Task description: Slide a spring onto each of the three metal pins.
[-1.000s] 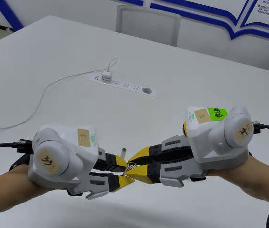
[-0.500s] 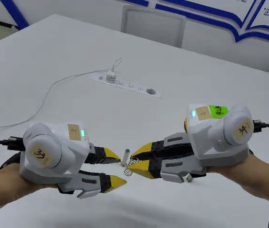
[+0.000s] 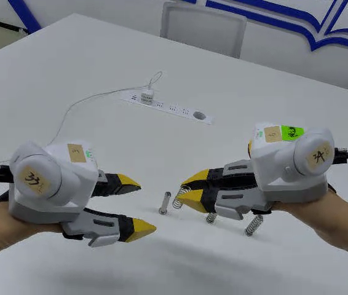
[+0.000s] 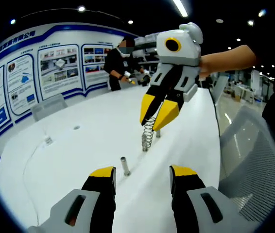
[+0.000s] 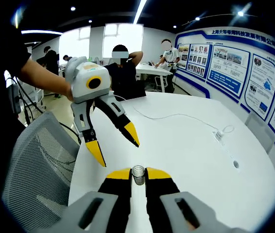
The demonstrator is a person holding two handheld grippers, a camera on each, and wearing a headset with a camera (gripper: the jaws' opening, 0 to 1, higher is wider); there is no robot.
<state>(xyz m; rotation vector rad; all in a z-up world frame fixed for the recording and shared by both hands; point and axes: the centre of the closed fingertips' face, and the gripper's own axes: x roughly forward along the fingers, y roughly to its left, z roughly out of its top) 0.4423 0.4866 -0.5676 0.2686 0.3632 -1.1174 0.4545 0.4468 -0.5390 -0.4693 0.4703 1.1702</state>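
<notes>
A spring (image 3: 176, 199) is hanging pinched between the tips of the right gripper (image 3: 181, 194), just beside the metal pin (image 3: 164, 203), which is standing on the white table (image 3: 100, 135) between the two grippers. The left gripper (image 3: 145, 206) is gaping wide and carrying nothing, its jaws pointing toward the pin. A second spring (image 3: 211, 217) and a third spring (image 3: 253, 225) are lying under the right gripper. The threading of this pin looks to be in hand but not yet done: the next move is calling for the coil's open end to be lined up over the pin's top and lowered, perhaps with the left gripper steadying the pin.
</notes>
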